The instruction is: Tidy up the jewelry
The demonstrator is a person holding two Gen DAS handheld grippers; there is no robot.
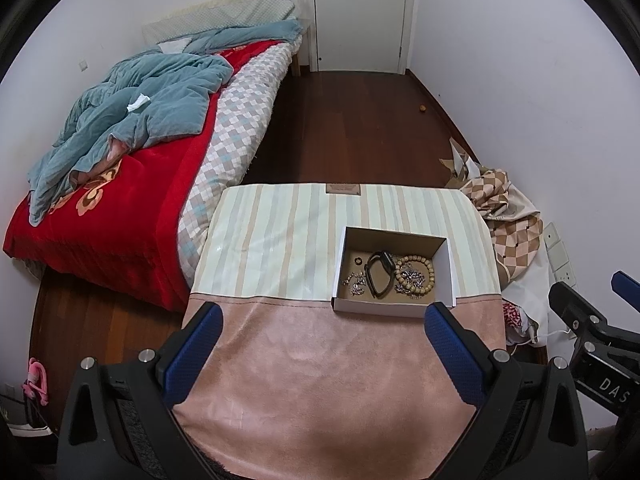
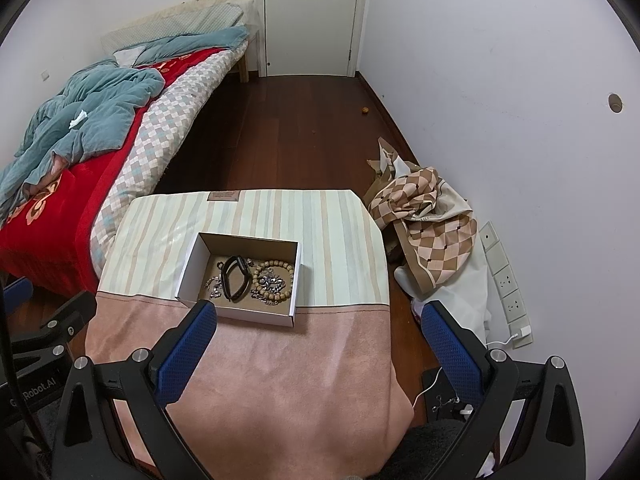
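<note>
Left tool point(image 1: 324, 344) spread wide, holding nothing, above pink part of tabletop point(image 1: 304, 364). White box point(image 1: 394, 304) sits on tabletop, near right side. Inside box, left to right: small silver chain point(image 1: 355, 283), black wristband point(image 1: 379, 274), wooden bead bracelet point(image 1: 416, 274). Right tool point(image 2: 320, 342) spread wide, holding nothing

One white box point(image 1: 394, 307) just ahead of the left claw point(image 1: 325, 322), holding one black band point(image 1: 378, 274), one wooden bead bracelet point(image 1: 416, 276), one small dark ring point(image 1: 358, 261) and silver chain pieces point(image 1: 356, 283), number unclear. Two claws, left and right point(image 2: 320, 320), both spread wide.
</note>
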